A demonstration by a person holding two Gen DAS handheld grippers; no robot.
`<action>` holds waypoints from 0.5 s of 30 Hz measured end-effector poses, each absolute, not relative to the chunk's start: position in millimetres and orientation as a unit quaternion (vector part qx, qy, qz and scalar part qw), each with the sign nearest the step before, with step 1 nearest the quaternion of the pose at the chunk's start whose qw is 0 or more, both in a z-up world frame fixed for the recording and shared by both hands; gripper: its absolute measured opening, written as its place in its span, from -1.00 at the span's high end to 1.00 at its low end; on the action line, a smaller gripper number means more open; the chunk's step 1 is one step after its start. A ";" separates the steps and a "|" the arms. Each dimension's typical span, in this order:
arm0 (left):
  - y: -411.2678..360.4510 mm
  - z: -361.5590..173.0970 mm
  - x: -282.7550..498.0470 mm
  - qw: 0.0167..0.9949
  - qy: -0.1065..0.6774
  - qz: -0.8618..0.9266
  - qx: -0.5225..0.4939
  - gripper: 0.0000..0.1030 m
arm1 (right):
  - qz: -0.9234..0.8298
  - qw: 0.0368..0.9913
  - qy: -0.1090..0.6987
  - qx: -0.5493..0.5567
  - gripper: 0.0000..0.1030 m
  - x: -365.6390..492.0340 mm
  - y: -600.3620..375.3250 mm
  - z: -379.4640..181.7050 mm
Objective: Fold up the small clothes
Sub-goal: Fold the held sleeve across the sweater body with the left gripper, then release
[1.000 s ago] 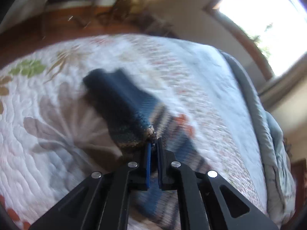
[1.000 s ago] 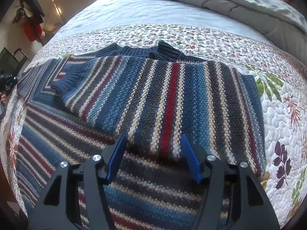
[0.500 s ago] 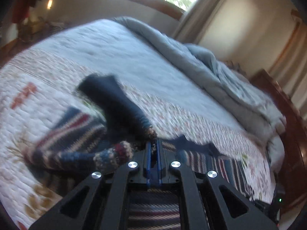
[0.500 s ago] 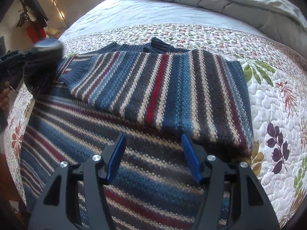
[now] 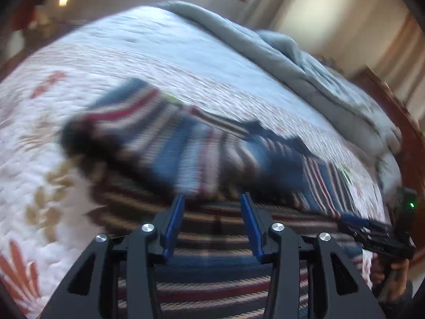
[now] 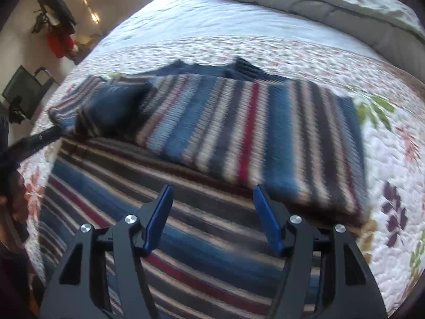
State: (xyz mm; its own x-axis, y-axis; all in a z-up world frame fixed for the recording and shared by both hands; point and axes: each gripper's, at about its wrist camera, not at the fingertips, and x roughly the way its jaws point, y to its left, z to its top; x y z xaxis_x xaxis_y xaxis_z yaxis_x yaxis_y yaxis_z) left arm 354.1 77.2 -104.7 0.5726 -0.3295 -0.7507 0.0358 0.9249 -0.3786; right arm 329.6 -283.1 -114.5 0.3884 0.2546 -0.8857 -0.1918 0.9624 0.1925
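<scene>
A striped knit sweater (image 6: 239, 133) in blue, grey, cream and red lies on the quilted bed. Its right side is folded over the body. The left sleeve (image 6: 114, 109) with its dark blue cuff lies folded across the upper left; it also shows, blurred, in the left wrist view (image 5: 164, 148). My left gripper (image 5: 211, 199) is open and empty just above the sweater's body. My right gripper (image 6: 211, 188) is open and empty above the lower part of the sweater. The left gripper also shows at the left edge of the right wrist view (image 6: 34, 141).
The floral quilt (image 6: 393, 159) covers the bed around the sweater. A grey duvet (image 6: 332, 5) is bunched at the far end. A wooden bed frame (image 5: 393, 111) runs along the right. Dark furniture (image 6: 24, 90) stands beyond the left edge.
My left gripper carried the sleeve across over the sweater, then opened and let it go. The sleeve now lies on the sweater. The right gripper stayed open and drew back slightly.
</scene>
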 end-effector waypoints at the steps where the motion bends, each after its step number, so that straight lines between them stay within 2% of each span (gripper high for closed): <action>1: 82.9 -104.6 354.5 0.874 0.450 -0.080 -0.166 -0.01 | 0.142 0.829 0.539 0.034 -0.23 333.4 -272.9 -112.7; 4: 99.7 -113.5 360.1 0.870 0.466 -0.008 -0.164 -0.02 | 0.163 0.814 0.554 0.056 -0.24 350.7 -249.6 -110.2; 9: 104.8 -128.9 374.2 0.848 0.512 0.014 -0.138 -0.10 | 0.172 0.786 0.590 0.069 -0.24 387.5 -209.5 -117.0; 12: 113.6 -127.7 378.8 0.848 0.513 0.026 -0.130 -0.26 | 0.172 0.769 0.612 0.066 -0.23 405.6 -185.3 -128.0; 15: 121.0 -122.2 379.3 0.854 0.506 0.044 -0.117 -0.37 | 0.172 0.761 0.621 0.072 -0.05 413.7 -172.7 -135.8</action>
State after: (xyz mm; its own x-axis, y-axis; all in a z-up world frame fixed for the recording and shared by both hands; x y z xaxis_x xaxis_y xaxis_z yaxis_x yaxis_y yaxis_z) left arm 379.3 121.0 -122.2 0.4843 -0.0433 -0.8738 -0.1934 0.9688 -0.1551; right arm 413.7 -172.7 -135.8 0.1689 0.3510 -0.9210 -0.1715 0.9306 0.3233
